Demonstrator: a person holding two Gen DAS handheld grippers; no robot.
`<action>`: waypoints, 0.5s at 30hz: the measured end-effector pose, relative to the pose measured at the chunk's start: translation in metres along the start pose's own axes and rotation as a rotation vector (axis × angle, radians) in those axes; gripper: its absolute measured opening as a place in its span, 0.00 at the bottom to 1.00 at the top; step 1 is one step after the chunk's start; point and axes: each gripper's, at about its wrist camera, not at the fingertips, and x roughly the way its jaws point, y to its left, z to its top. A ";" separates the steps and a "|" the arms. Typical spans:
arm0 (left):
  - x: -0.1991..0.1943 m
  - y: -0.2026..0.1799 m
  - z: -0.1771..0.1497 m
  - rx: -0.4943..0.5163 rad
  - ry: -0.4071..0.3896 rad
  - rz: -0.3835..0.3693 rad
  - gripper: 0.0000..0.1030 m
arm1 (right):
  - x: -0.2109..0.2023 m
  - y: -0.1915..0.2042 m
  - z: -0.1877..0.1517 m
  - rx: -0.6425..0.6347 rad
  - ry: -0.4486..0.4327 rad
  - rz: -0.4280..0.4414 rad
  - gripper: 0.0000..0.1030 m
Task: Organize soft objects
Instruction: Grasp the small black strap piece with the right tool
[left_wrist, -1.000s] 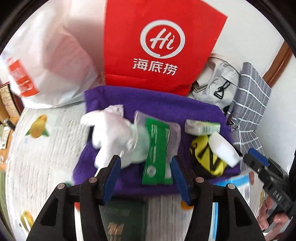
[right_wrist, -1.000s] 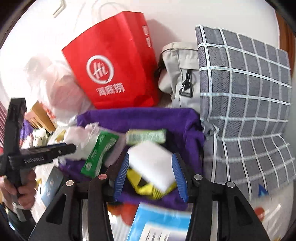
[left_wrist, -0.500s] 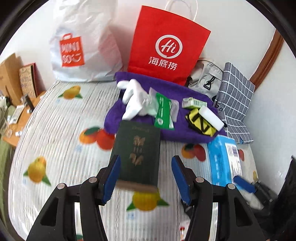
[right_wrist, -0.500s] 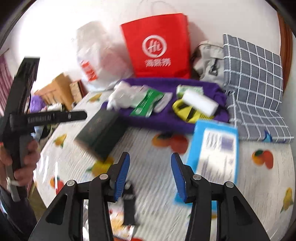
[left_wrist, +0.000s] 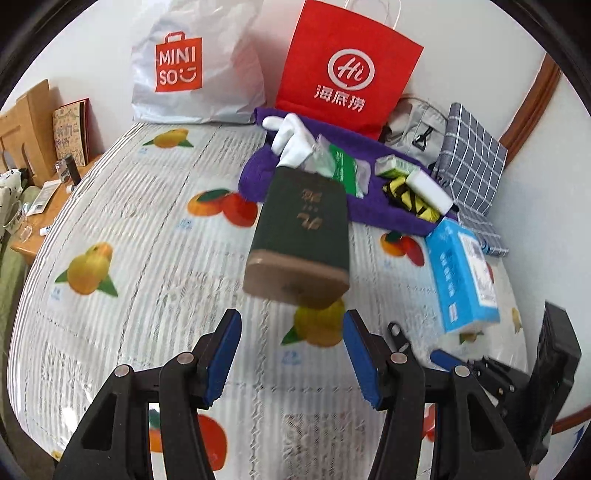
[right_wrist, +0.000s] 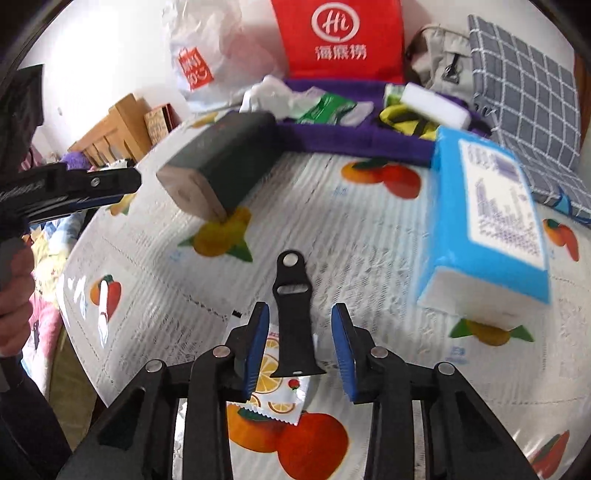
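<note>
Grippers are sitting farther back from the purple towel (left_wrist: 373, 206) than a second ago. Left hand-held gripper (left_wrist: 291, 354) is hanging wide, empty, facing the green box (left_wrist: 303, 229) mid-table. Right hand-held gripper (right_wrist: 300, 345) is wide, straddling a black strap (right_wrist: 291, 317) near the front edge. Blue tissue pack (right_wrist: 491, 221) is blurring; towel items are partly hidden.

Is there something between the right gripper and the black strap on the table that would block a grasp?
Nothing visible blocks it. The right gripper is open, and the black strap lies directly between its fingers, partly on an orange-print sachet. The blue tissue pack and the dark green box lie off to the sides.
</note>
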 end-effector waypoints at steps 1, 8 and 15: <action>0.001 0.002 -0.003 0.000 0.004 0.000 0.53 | 0.005 0.002 0.000 -0.006 0.008 -0.005 0.34; 0.004 0.019 -0.009 -0.038 0.014 -0.032 0.53 | 0.028 0.021 0.003 -0.116 0.033 -0.117 0.31; 0.005 0.021 -0.011 -0.038 0.030 -0.027 0.53 | 0.025 0.013 0.015 -0.072 0.026 -0.053 0.21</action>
